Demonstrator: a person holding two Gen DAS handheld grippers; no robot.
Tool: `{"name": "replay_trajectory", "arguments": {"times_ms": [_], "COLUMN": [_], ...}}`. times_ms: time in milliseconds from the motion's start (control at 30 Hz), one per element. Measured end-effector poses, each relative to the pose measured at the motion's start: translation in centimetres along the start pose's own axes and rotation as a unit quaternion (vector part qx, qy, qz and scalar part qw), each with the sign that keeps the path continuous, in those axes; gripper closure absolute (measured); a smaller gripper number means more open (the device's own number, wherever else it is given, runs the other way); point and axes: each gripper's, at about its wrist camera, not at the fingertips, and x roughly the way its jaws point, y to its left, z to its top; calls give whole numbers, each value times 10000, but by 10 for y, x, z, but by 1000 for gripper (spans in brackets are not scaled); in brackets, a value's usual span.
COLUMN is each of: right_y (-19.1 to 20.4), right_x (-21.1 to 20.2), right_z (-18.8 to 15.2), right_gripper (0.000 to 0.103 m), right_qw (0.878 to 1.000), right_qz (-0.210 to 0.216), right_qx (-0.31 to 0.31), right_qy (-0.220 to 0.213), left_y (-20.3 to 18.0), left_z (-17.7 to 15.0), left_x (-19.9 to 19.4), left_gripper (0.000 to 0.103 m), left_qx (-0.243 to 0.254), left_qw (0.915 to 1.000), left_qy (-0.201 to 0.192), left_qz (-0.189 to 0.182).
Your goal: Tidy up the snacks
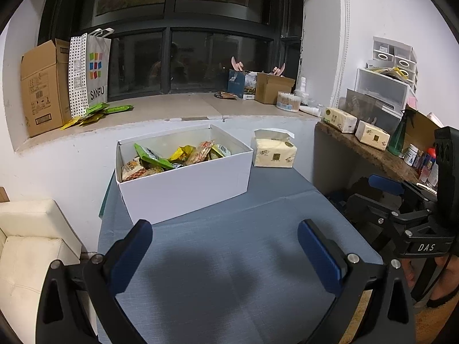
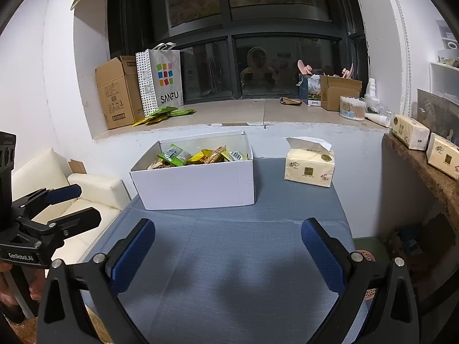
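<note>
Snacks (image 1: 175,157) fill the white box (image 1: 186,189), beyond both grippers' parted jaws.

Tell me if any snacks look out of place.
Yes: green and yellow snack packets lie scattered on the window ledge by the shopping bag, not in the white box with the others.

Matt white cardboard box (image 1: 183,189); glossy snack packets (image 1: 172,157), probably plastic.
</note>
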Motion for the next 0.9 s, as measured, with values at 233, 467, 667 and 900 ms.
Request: {"name": "replay_trajectory", "arguments": {"times_ms": [233,467,667,900], "right_y": [0,0,0,1], "right_x": [0,0,-2,-1], "right_z": [0,1,0,-1], "right_gripper": [0,0,0,0], "right_qw": [10000,10000,10000,10000], "right_qz": [14,10,-4,18], "right_qx": [8,10,21,0], "right_qy": [11,21,9,21], "left_y": [2,2,3,3], "left_z": [0,0,0,-1], "left_x": [-1,-1,1,1], "left_gripper": [0,0,0,0], "left_qx": [-30,-17,-40,-40], "left_qw": [10000,10000,10000,10000], "left_qy": [15,42,43,36], "left_qz": [0,-20,-35,-32]}}
